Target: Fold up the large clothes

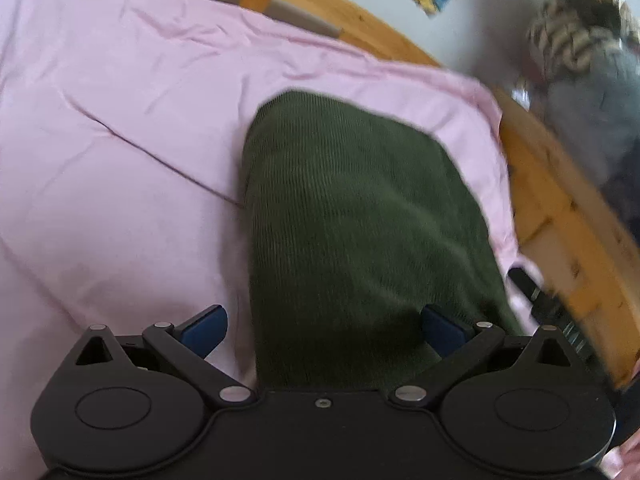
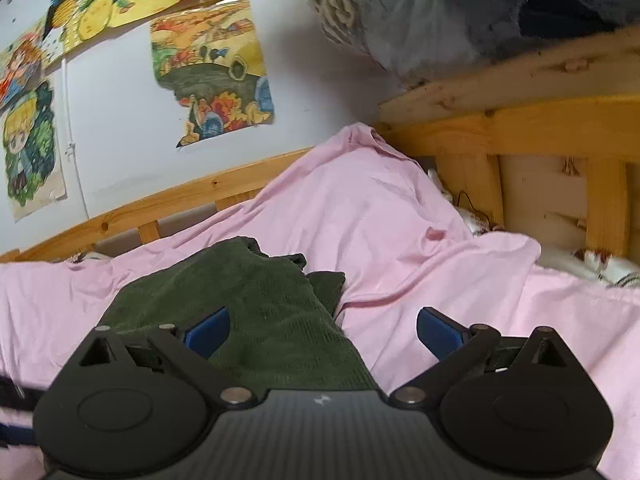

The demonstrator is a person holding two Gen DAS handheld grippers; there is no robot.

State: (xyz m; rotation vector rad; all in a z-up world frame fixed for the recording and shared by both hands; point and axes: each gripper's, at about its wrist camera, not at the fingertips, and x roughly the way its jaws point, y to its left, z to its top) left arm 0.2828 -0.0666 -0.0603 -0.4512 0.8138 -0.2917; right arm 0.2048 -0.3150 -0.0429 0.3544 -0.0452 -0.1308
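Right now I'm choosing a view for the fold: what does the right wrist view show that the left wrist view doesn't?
Right wrist only: cartoon posters in full on the wall, the slatted headboard, the open right gripper.
Left wrist only: the green garment's full length, the open left gripper.
Both: green garment, pink sheet, wooden bed frame.

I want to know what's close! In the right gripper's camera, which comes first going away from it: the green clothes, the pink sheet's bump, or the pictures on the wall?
1. Green garment, right under the right gripper.
2. Pink sheet's bump, behind it, middle.
3. Wall pictures, farthest, upper left.
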